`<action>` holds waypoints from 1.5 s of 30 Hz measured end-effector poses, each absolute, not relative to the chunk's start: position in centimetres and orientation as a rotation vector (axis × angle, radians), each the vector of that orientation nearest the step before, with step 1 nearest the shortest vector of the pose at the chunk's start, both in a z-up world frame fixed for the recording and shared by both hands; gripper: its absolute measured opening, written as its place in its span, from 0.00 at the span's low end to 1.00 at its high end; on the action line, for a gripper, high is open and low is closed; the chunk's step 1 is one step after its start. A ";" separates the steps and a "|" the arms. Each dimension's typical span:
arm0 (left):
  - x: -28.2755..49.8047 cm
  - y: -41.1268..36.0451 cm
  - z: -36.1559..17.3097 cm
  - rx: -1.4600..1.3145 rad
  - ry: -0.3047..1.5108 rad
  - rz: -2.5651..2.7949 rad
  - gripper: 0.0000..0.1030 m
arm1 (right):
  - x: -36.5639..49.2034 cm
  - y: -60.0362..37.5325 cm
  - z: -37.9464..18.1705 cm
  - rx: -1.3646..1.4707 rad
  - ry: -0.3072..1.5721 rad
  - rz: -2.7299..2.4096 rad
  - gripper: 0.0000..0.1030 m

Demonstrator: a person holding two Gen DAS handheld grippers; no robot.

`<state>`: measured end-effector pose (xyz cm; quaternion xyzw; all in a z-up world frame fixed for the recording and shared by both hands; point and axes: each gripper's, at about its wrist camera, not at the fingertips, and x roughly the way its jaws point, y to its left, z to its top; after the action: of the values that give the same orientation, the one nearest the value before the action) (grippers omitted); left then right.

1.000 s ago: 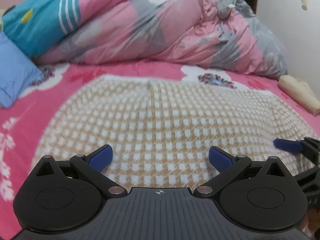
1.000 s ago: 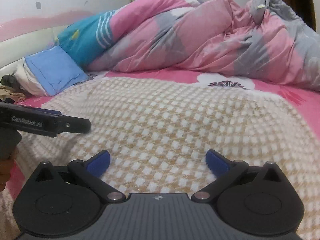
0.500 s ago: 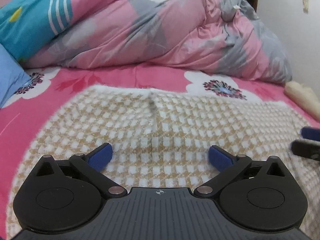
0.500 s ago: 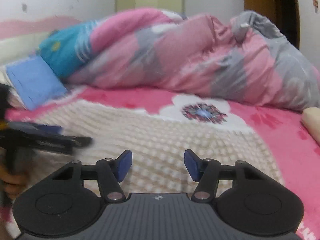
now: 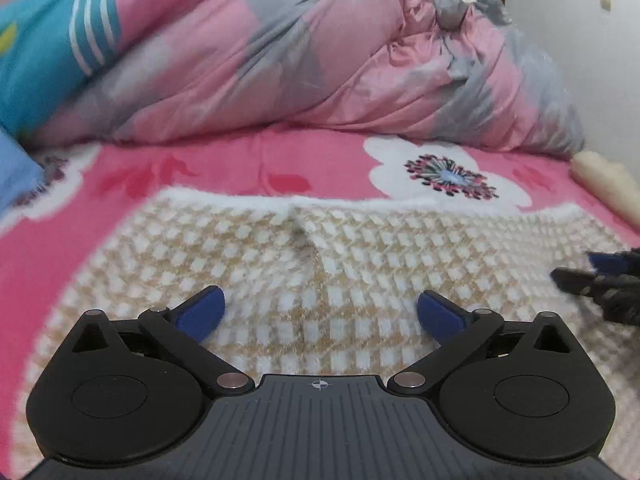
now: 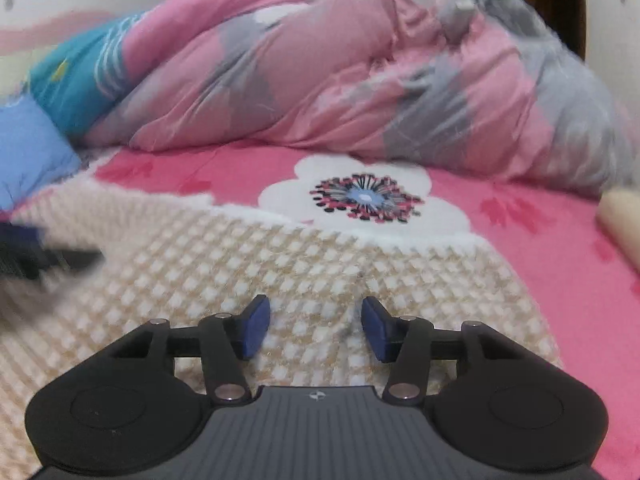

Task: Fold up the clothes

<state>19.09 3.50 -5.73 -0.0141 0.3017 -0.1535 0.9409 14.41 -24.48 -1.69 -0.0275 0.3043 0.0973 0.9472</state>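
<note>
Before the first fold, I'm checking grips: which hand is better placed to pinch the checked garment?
Probably the right. The right gripper sits over a raised wrinkle of the checked garment, its jaws having just been closing around it. The left gripper is spread wide over flat cloth.

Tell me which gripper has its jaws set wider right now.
The left gripper: its blue pads stand far apart over the beige-and-white checked knit garment. The right gripper has just been closing, with garment fabric between its jaws.
</note>
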 end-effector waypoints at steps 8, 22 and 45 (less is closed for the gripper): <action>18.7 3.6 -5.7 -0.029 0.599 -0.312 1.00 | 18.8 -29.2 -3.6 -0.030 0.683 0.062 0.36; 18.3 3.6 -5.9 -0.030 0.580 -0.307 1.00 | 18.7 -29.6 0.9 0.066 0.615 0.008 0.33; 24.3 2.7 -5.9 -0.112 0.700 -0.322 1.00 | 18.2 -23.5 -3.3 -0.041 0.616 0.127 0.34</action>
<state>24.26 2.71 -5.88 -0.0546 0.3413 -0.1569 0.9251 18.24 -23.53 -3.26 -0.0204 0.3027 0.0625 0.9508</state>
